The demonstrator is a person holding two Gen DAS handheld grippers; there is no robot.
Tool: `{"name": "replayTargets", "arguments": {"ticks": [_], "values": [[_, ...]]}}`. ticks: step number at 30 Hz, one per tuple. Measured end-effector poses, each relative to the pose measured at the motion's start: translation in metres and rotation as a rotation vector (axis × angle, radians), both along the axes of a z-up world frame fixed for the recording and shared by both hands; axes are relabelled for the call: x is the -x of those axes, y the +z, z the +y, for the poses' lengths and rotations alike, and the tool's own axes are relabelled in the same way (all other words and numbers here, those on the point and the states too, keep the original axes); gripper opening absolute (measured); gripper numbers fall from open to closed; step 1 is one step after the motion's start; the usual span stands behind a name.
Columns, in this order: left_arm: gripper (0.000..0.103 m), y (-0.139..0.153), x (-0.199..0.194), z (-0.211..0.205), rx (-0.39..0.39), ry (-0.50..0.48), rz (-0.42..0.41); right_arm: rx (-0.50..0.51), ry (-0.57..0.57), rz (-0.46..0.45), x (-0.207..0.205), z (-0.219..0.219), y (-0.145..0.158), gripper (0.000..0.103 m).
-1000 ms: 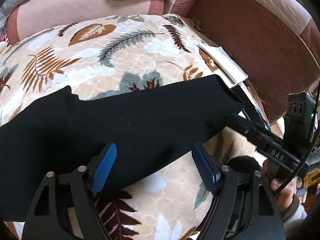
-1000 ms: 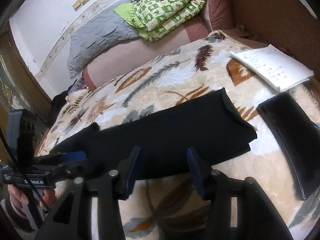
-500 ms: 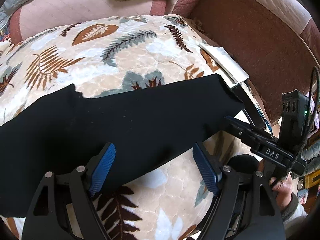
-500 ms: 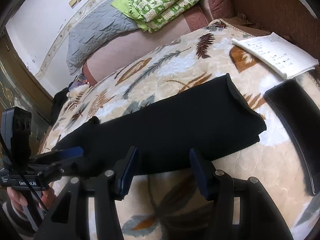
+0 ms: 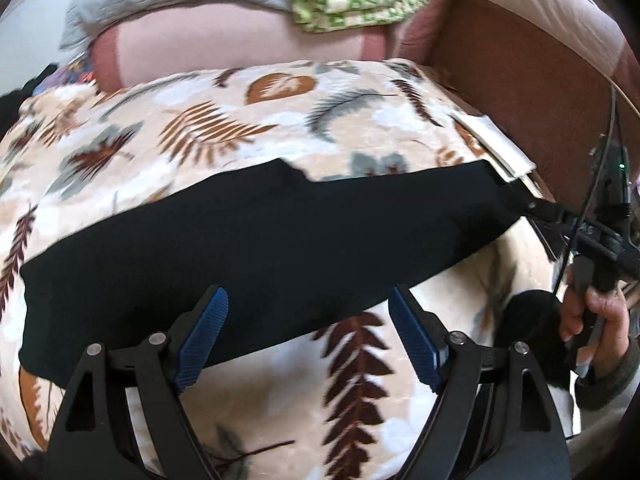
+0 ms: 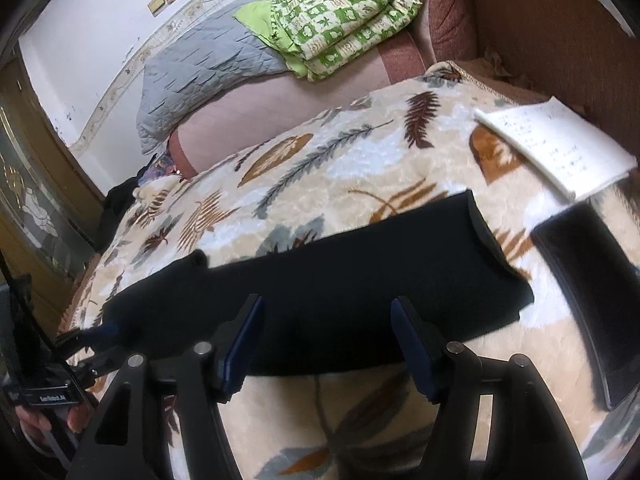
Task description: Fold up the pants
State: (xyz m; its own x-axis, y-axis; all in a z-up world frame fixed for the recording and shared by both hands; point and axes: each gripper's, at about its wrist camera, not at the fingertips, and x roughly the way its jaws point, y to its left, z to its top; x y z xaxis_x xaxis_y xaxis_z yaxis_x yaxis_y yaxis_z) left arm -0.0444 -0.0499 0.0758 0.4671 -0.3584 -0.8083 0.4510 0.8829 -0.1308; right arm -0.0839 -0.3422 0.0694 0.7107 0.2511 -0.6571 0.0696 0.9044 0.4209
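The black pants (image 5: pixel 280 240) lie folded into a long flat strip across a leaf-patterned blanket (image 5: pixel 224 132); they also show in the right wrist view (image 6: pixel 340 280). My left gripper (image 5: pixel 308 332) is open and empty, just above the strip's near edge. My right gripper (image 6: pixel 326 344) is open and empty, over the near edge toward the strip's right end. The right gripper shows at the right edge of the left wrist view (image 5: pixel 568 220), its fingertips near the strip's right end. The left gripper shows at the strip's left end in the right wrist view (image 6: pixel 92 336).
A white notebook (image 6: pixel 560 144) and a black tablet (image 6: pixel 592 288) lie on the blanket right of the pants. A grey quilt (image 6: pixel 208 68) and green patterned bedding (image 6: pixel 344 16) are piled on the sofa behind. The brown sofa back (image 5: pixel 532 92) rises at right.
Both grippers have pulled back and up from the pants, so more of the blanket and sofa shows. The right gripper's jaws have opened wider. The pants have not moved.
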Motion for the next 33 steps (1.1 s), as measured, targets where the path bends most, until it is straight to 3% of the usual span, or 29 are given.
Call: {"name": "replayTargets", "arguments": {"ticks": [5, 13, 26, 33], "values": [[0.083, -0.013, -0.009, 0.010, -0.009, 0.068, -0.009, 0.009, -0.001, 0.022, -0.015, 0.002, -0.004, 0.067], [0.083, -0.029, -0.018, 0.007, -0.035, 0.088, -0.006, 0.055, 0.013, 0.094, -0.029, 0.015, -0.022, 0.067], [0.083, -0.011, -0.015, 0.030, -0.038, 0.139, -0.062, 0.035, 0.022, 0.092, -0.027, 0.028, -0.019, 0.067], [0.083, -0.026, -0.018, 0.051, -0.024, 0.200, -0.016, 0.050, 0.015, 0.102, -0.024, 0.027, -0.019, 0.067]]}}
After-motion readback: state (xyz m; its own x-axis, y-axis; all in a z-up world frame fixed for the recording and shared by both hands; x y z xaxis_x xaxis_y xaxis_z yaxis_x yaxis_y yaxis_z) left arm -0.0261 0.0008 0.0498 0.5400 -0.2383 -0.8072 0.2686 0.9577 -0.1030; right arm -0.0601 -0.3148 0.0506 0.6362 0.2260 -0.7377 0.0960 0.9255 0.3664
